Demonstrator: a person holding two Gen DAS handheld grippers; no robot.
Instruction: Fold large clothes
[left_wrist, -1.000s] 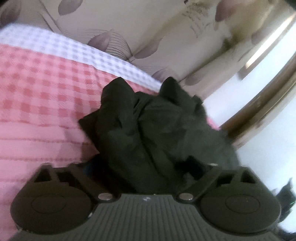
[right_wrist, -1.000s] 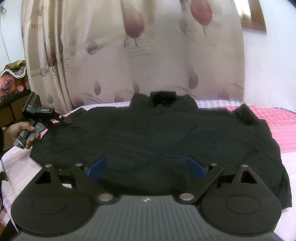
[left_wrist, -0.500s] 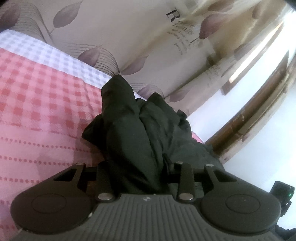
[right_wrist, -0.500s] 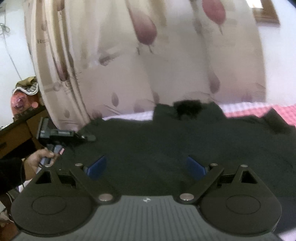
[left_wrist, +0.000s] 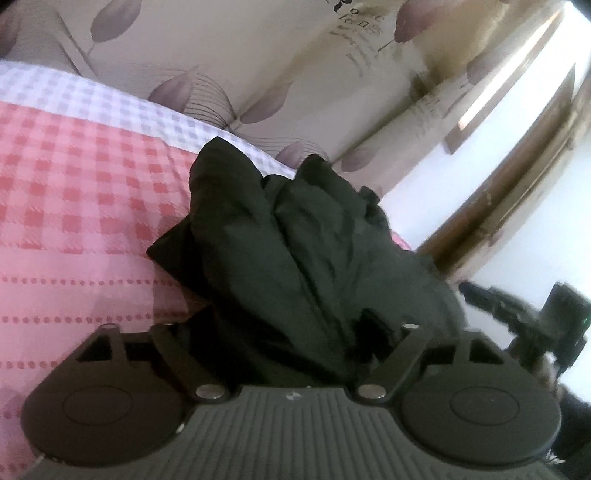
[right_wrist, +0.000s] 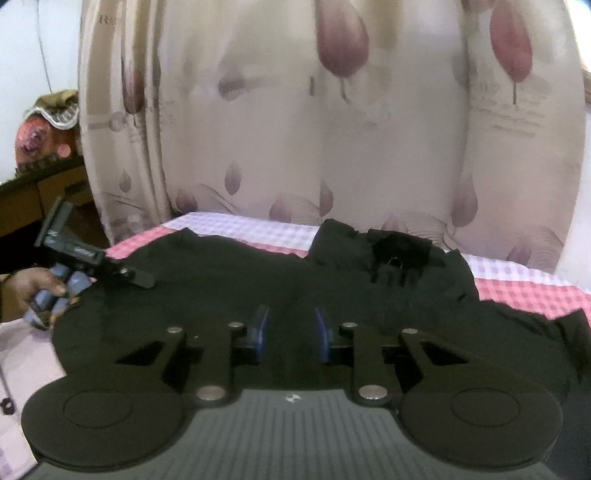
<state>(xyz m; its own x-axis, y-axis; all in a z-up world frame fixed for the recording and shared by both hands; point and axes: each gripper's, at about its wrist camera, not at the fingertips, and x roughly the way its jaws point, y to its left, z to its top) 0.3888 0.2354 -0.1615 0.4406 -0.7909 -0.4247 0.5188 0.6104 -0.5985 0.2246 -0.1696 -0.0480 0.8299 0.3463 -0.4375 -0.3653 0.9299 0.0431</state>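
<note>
The bed (right_wrist: 524, 288), under a pink-and-white checked cover, fills the lower half of both views, with a leaf-printed curtain (right_wrist: 332, 129) hanging behind its far edge. A black garment (right_wrist: 258, 280) lies spread across the bed in the right wrist view, its collar end at center right near the far edge and its hem running off the lower right of the frame. Bare checked cover shows along the far edge and at right; in the left wrist view, open cover fills the left half of the frame.

The left gripper (left_wrist: 295, 343) points level across the bed, its jaws spread wide with bunched black cloth heaped between them; the fingertips are hidden. In the right wrist view a hand (right_wrist: 33, 291) holds it at middle left, at the garment's edge.

The right gripper (right_wrist: 290, 334) hovers low over the garment's near middle, its 2 blue-padded jaws drawn close with a narrow gap; I cannot tell whether they pinch cloth.
</note>
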